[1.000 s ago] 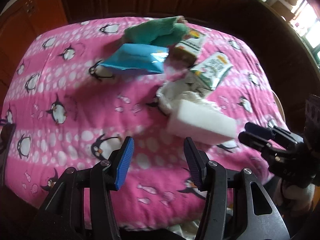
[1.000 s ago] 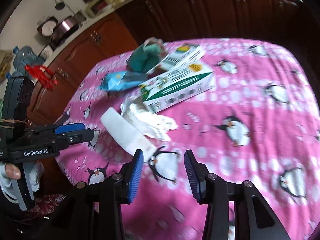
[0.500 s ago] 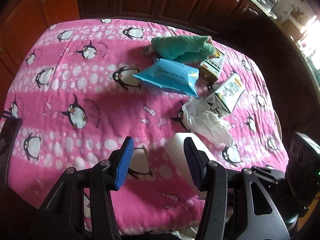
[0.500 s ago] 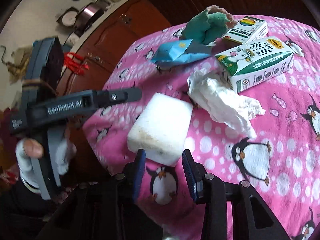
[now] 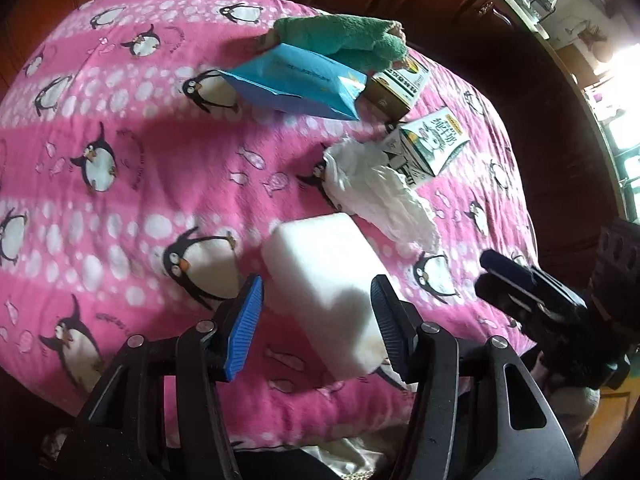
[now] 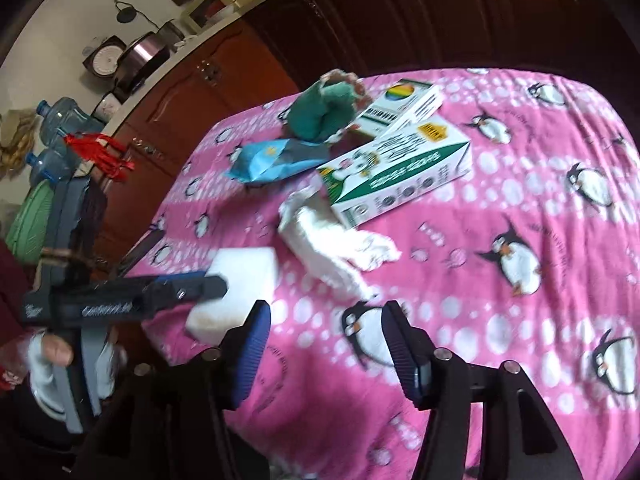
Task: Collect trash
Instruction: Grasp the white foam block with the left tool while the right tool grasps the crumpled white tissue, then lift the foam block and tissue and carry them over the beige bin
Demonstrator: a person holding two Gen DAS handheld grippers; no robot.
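Just got the left gripper (image 5: 316, 284) lined up on the white foam block (image 5: 324, 276), near the front edge of the tabletop (image 5: 120, 200) with the pink penguin cloth. A second ago had that block off to the right and ahead of the blue fingers (image 5: 244, 320); now straddling it, spread wide with a gap on the left side at least, so nothing pinched yet. Reads as the approach being basically done, with only closing and lifting left for this first bit of trash. Meanwhile swung the right gripper (image 6: 326, 306) off the block and out over bare cloth just short of the crumpled tissue (image 6: 332, 244); open about as wide, holding nothing. Probably going for that tissue next, but only guessing. Still untouched further back: milk carton (image 6: 400, 176), blue packet (image 6: 276, 156), green cloth (image 6: 324, 112) and a small box with a rainbow patch (image 6: 404, 100). On the writing: can make out green-and-white print with a cartoon and some Chinese characters on the carton, but can't read them properly. Same for the line of text on the packet and the logo on the left gripper's side, too blurred.
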